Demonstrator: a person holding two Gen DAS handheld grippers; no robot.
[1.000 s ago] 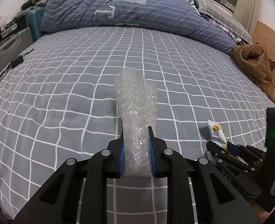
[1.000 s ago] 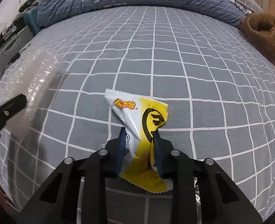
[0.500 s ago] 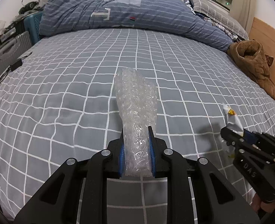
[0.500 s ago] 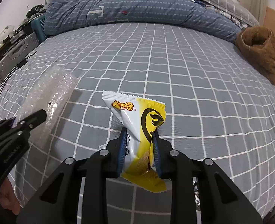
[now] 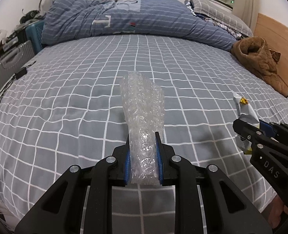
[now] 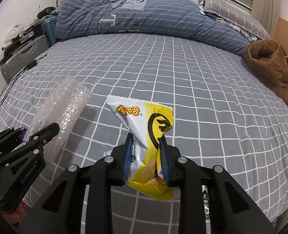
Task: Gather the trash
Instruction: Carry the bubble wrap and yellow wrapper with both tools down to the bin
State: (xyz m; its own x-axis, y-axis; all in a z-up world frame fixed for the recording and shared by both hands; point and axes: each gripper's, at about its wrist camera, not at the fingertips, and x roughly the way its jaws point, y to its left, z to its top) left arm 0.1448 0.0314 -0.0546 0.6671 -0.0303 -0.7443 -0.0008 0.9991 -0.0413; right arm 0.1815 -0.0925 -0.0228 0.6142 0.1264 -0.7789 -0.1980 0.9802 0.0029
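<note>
The bedsheet (image 5: 69, 105) is grey with a white grid. The far quilt (image 5: 136, 19) is blue with pale dotted stripes. Far right lies a brown coat (image 5: 261, 60). The snack wrapper (image 6: 144, 124) — white and yellow, black-marked — beside clear bubble wrap (image 5: 144, 113). Gripper pads (image 6: 127, 156) are blue.

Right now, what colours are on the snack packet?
White and yellow snack packet, with black and orange markings; right wrist view shows it best.

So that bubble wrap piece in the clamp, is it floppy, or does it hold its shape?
The bubble wrap probably holds its shape: it juts out past the left gripper without drooping. It is likely very light, being clear air-filled film. It seems squashy, narrowing where the jaws pinch it.
</note>
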